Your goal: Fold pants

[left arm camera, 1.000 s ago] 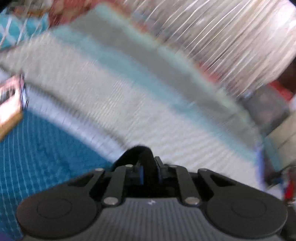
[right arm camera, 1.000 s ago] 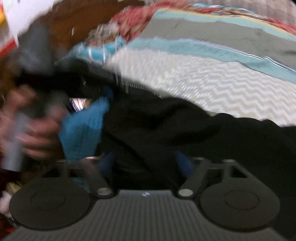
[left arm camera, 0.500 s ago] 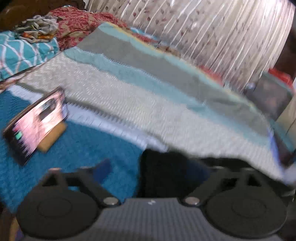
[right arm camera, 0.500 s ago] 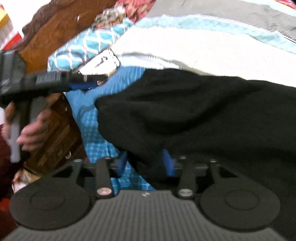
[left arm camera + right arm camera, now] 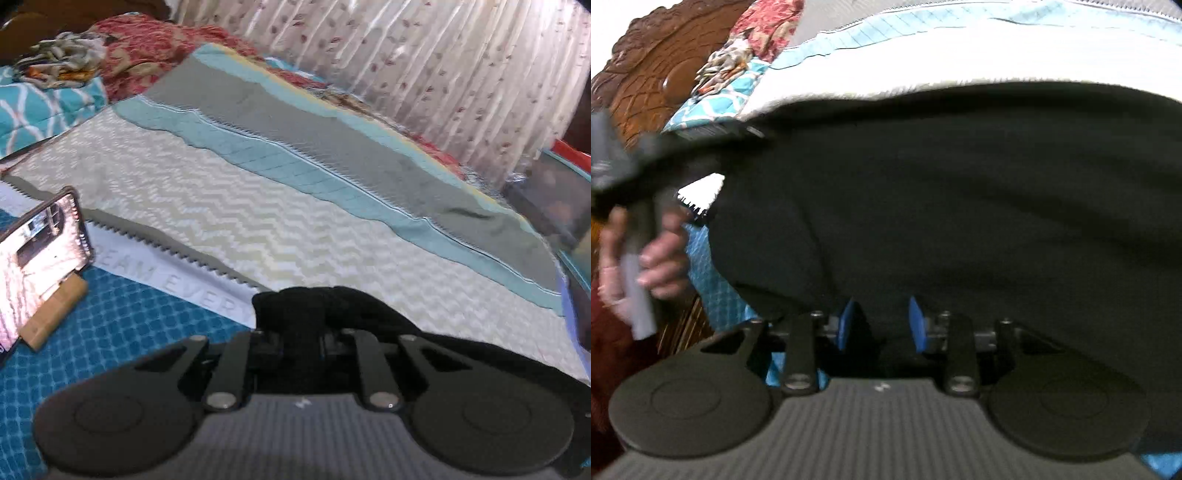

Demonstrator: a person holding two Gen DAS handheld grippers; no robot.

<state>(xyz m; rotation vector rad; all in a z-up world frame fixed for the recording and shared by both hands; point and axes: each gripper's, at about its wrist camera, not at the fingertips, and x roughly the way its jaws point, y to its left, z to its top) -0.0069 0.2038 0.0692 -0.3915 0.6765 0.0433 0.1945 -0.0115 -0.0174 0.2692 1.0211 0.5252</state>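
1. Change since the earlier frames: both grippers have come down toward the bed. The left jaws swung wide half a second ago and have just been closing, now with black cloth between them. The right jaws have also just been closing, cloth between them.
2. Left gripper (image 5: 301,332): jaws drawn nearly together, pinching a bunched fold of the pants (image 5: 317,306), which humps up just ahead of the fingers and trails off to the gripper's right.
3. Right gripper (image 5: 882,317): blue pads (image 5: 918,321) stand partly apart with dark cloth lying between and over them; whether the pads press the cloth, the view does not settle (fabric hides the tips).
4. Pants, right view (image 5: 942,192): a broad black sheet spread directly ahead of the right gripper, filling most of the view.
5. Hand (image 5: 646,254): to the right gripper's left, wrapped round the left gripper's grey handle (blurred).
6. Bedspread (image 5: 229,206): beyond the left gripper; cream zigzag band, then teal and grey stripes farther off; blue checked patch to its near left.
7. Phone (image 5: 40,251): well left of the left gripper, screen lit, propped tilted on a tan block (image 5: 55,314).
8. Curtain (image 5: 443,74): far ahead, pale with small red marks.
9. Headboard (image 5: 661,70): carved brown wood, far left of the right gripper.
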